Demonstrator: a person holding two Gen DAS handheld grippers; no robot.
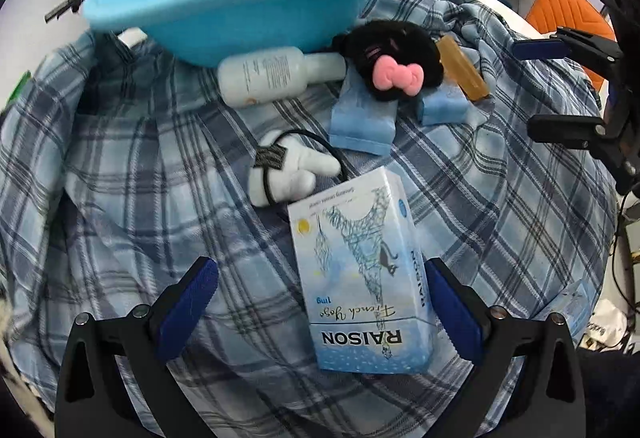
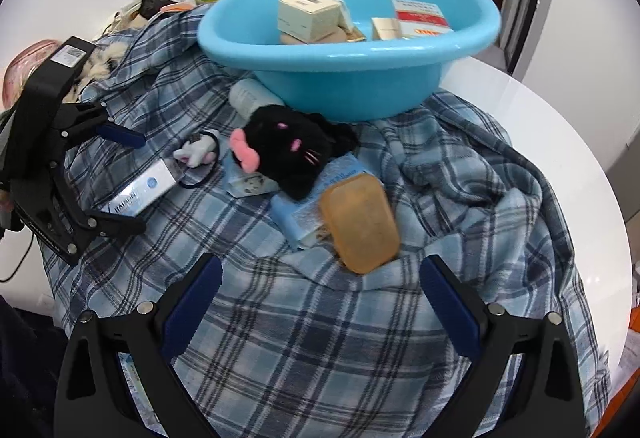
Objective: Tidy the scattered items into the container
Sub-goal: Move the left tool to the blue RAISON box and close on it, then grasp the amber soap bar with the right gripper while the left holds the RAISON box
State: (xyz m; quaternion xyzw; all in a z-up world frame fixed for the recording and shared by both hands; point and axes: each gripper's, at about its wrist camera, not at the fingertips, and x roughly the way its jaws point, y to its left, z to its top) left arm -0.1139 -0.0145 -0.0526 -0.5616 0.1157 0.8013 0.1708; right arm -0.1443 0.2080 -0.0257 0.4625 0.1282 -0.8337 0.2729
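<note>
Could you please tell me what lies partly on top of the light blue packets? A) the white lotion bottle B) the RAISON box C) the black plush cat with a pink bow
C: the black plush cat with a pink bow overlaps the light blue packets.

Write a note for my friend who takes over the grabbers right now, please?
Left gripper: open, the RAISON box between its fingers, not pinched.
Right gripper: open, empty, just short of the amber soap bar.
Done: several small boxes lie in the blue basin.
Left on the plaid blanket: RAISON box, soap bar, black plush, white bottle, blue packets, white toy.
</note>
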